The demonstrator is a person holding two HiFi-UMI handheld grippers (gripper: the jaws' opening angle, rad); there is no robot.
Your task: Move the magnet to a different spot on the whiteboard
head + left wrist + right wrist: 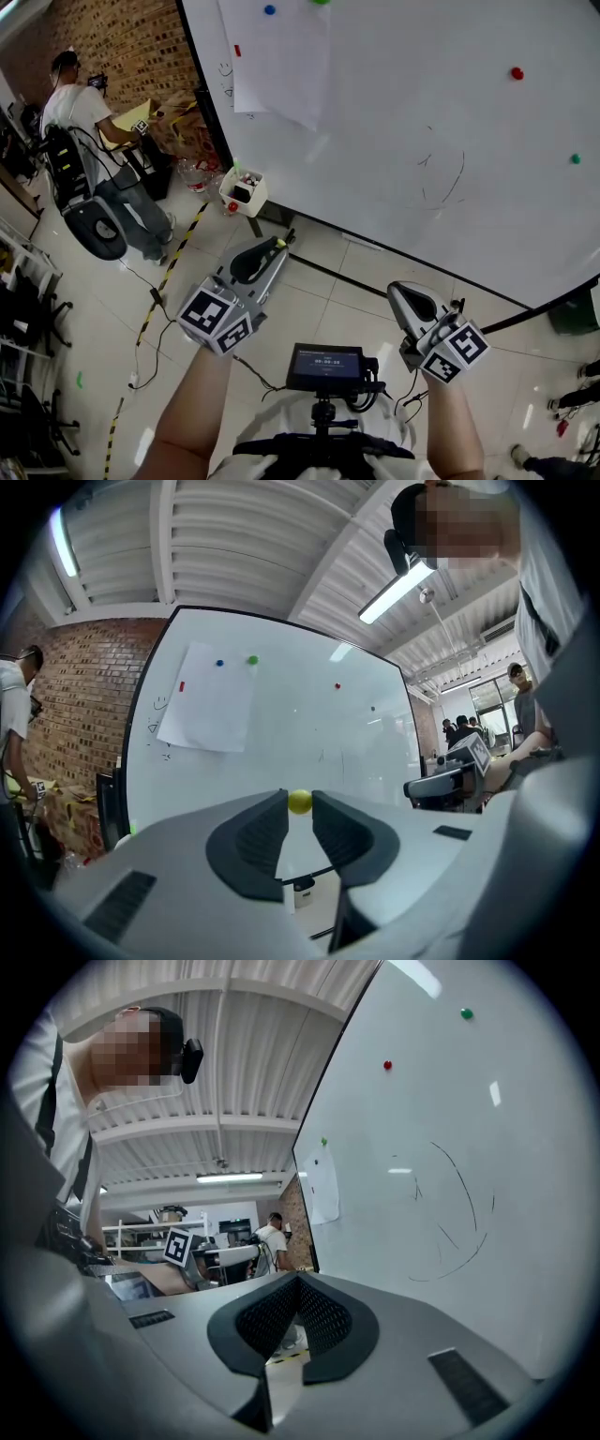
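Magnet [299, 802], a small yellow ball, sat pinched between the very tips of the jaws of my left gripper [278, 243], held away from the whiteboard [394, 122]. Those jaws were clenched on it, and only the ball's width kept the pads apart. The board stood ahead of them. A paper sheet [208, 710] hung on it up and to the left of the tips, with a blue magnet [219, 663] and a green magnet [252, 660] near the sheet's top edge. A red magnet [337, 685] sat higher on the board, to the right of the tips and well apart from them.

My right gripper [298, 1279] had its jaws pressed together with nothing between them. The board ran along their right side, with pen curves [450, 1232] drawn on it above and right of the tips. A person [272, 1241] stood far off, just left of the tips.
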